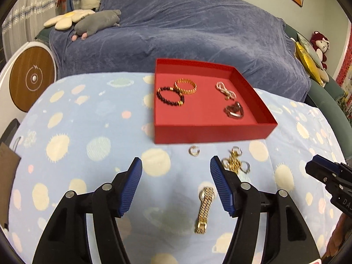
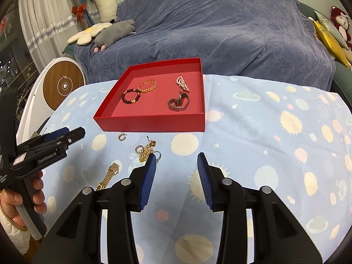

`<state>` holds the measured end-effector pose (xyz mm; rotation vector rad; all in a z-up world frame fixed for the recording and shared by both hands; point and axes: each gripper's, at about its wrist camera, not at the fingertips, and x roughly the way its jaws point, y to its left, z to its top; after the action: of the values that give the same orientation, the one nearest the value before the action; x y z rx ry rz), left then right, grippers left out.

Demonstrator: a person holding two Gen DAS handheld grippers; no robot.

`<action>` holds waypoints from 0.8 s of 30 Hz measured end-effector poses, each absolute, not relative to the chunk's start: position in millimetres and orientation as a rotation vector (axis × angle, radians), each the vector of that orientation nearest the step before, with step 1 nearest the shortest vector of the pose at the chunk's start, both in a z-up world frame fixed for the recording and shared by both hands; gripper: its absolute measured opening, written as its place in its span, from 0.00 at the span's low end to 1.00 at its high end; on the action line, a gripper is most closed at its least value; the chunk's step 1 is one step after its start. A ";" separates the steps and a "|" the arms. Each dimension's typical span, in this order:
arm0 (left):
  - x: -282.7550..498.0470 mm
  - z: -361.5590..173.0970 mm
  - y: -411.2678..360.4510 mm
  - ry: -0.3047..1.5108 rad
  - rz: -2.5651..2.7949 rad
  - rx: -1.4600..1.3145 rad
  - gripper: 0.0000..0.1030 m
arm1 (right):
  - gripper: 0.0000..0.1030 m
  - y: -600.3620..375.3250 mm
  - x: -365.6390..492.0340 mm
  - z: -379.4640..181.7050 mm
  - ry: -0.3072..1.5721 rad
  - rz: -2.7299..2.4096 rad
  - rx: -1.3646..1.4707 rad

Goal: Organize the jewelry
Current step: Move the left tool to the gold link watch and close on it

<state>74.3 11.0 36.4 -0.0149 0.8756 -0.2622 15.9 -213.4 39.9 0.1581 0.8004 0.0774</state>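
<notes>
Left wrist view puts the jewelry in two groups. Inside the red box (image 1: 211, 129), at centre frame, lie a dark bead bracelet (image 1: 170, 96), a gold bracelet (image 1: 186, 86), a pearl piece (image 1: 225, 90) and a heart piece (image 1: 235, 109). On the cloth (image 1: 88, 132) below the box wait a small hoop (image 1: 194, 150), a gold cluster (image 1: 235, 162) with rings, and a gold strap (image 1: 204, 209) at lower centre.

Our left gripper (image 1: 176, 165) stands wide with nothing between its fingers; the strap lies just under its right finger. Our right gripper (image 2: 177, 160) is about half open and empty too, its left finger overlapping the cluster in the right wrist view. Whether it touches we cannot tell through the blur.

We judge the risks this way: the cluster's loose rings may scatter or snag if only one part is pinched, the soft cloth could bunch into a grip on the thin hoop, and both tools crowd the same patch, so they may collide.
</notes>
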 end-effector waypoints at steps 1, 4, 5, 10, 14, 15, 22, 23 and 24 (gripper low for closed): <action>69.1 30.1 11.0 0.895 -0.269 -0.028 0.67 | 0.36 -212.6 13.8 36.6 0.805 0.079 0.161; 58.7 13.9 2.4 0.939 -0.298 -0.033 0.67 | 0.36 -207.9 11.3 27.7 0.827 0.082 0.147; 57.0 10.2 -2.5 0.943 -0.312 -0.017 0.67 | 0.36 -207.3 11.6 24.8 0.832 0.083 0.141; 48.6 -5.7 -24.3 0.944 -0.347 0.045 0.67 | 0.36 -208.8 14.3 11.1 0.866 0.076 0.142; 53.6 -16.7 -31.3 0.962 -0.346 0.053 0.67 | 0.36 -207.5 14.2 4.2 0.881 0.080 0.128; 54.7 -18.8 -31.8 0.968 -0.348 0.052 0.66 | 0.36 -207.6 14.6 2.7 0.885 0.082 0.127; 53.7 -26.0 -41.0 0.980 -0.375 0.076 0.48 | 0.36 -205.1 18.6 -2.9 0.905 0.089 0.116; 53.5 -26.3 -42.2 0.978 -0.377 0.078 0.41 | 0.36 -204.4 19.2 -2.8 0.905 0.091 0.116; 52.8 -26.5 -43.0 0.972 -0.381 0.080 0.33 | 0.36 -203.2 20.1 -2.8 0.905 0.093 0.116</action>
<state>52.8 -43.0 -26.5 0.0799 0.9717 -0.3805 20.1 -203.2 -2.8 0.1164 0.9053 0.0933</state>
